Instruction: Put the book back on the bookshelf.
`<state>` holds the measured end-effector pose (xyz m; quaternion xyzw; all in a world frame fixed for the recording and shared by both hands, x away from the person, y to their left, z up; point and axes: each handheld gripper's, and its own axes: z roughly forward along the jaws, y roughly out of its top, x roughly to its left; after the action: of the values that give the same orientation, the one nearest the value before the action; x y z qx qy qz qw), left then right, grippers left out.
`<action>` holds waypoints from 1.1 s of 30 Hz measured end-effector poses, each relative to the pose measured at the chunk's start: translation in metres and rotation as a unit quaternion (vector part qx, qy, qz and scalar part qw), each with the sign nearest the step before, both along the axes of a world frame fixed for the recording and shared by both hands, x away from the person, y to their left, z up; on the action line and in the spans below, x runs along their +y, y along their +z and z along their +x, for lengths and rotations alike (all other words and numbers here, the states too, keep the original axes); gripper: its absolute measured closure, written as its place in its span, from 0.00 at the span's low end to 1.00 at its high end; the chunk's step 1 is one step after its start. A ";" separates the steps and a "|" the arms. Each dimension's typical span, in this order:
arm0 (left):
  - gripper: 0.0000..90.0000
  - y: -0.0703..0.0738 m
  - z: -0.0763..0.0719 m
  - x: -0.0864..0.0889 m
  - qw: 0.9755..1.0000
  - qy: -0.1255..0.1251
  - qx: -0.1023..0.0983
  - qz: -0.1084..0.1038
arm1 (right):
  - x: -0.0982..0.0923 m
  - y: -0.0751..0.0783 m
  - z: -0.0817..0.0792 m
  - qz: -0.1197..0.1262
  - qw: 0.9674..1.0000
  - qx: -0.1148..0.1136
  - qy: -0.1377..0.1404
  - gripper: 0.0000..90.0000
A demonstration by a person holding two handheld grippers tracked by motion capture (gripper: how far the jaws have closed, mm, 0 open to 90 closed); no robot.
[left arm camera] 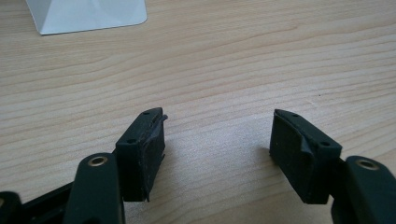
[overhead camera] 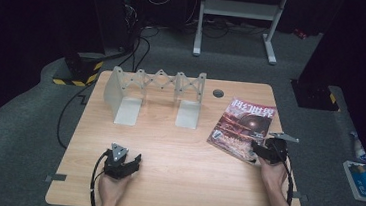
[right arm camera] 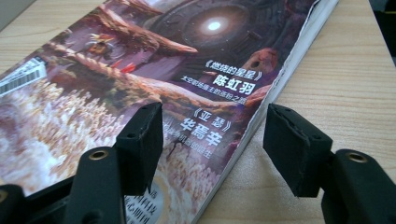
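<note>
Magazine (overhead camera: 241,127): lying flat on the wooden table (overhead camera: 164,176), cover up and turned at a slant, near the table's right edge — this is the landmark for everything below.

Right gripper (overhead camera: 262,151): sitting at the magazine's near right corner, jaws spread wide. In the right gripper view (right arm camera: 212,140) one jaw hangs over the cover and the other over bare wood, with the magazine's edge running between them. The pads press on nothing; whether the lower faces brush the cover cannot be told.

Right hand (overhead camera: 271,172): just behind the magazine's near corner, wrapped around the gripper body, forearm coming in from the bottom.

Left gripper (overhead camera: 126,164): well to the left of the magazine, down on the near part of the table, jaws spread with nothing between them — the left gripper view (left arm camera: 217,144) has plain wood grain in the gap.

Left hand (overhead camera: 113,185): behind that gripper, far from the magazine, at the near table edge.

Metal rack (overhead camera: 156,93): left of the magazine toward the far side, standing upright on two flat feet with a zigzag lattice joining them, well apart from both grippers.

Round hole (overhead camera: 218,92): in the tabletop just beyond the magazine's far left corner.
</note>
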<state>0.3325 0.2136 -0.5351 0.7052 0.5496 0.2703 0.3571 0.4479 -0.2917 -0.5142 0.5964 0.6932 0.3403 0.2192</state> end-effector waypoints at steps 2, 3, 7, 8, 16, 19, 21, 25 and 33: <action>0.39 0.000 0.000 0.000 1.000 0.000 0.000 0.000 | 0.000 -0.002 0.002 0.001 1.000 0.005 -0.003 0.40; 0.39 0.000 0.000 0.000 1.000 0.000 0.000 0.001 | -0.001 -0.002 0.003 0.004 1.000 0.006 -0.003 0.39; 0.39 0.000 0.000 0.000 1.000 0.000 0.000 0.000 | -0.001 -0.004 0.004 0.013 1.000 0.012 -0.004 0.38; 0.39 0.000 0.000 0.000 1.000 0.000 0.000 0.000 | -0.001 -0.004 0.004 0.016 1.000 0.014 -0.002 0.37; 0.39 0.000 0.000 0.000 1.000 0.000 0.000 0.000 | 0.002 -0.005 0.006 0.003 1.000 0.011 0.007 0.35; 0.39 0.000 0.000 0.000 1.000 0.000 0.000 0.000 | 0.003 -0.005 0.006 -0.004 1.000 0.010 0.010 0.35; 0.39 0.000 0.000 0.000 1.000 0.000 0.000 0.000 | 0.003 -0.005 0.006 -0.007 1.000 0.009 0.015 0.35; 0.39 0.000 0.000 0.000 1.000 0.001 -0.001 0.001 | 0.004 -0.006 0.005 -0.010 1.000 0.006 0.015 0.36; 0.39 0.000 0.000 -0.001 1.000 0.000 -0.002 0.001 | 0.004 -0.006 0.005 -0.010 1.000 0.004 0.015 0.36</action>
<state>0.3327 0.2130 -0.5353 0.7051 0.5488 0.2717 0.3576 0.4525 -0.2876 -0.5203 0.5850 0.7065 0.3339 0.2170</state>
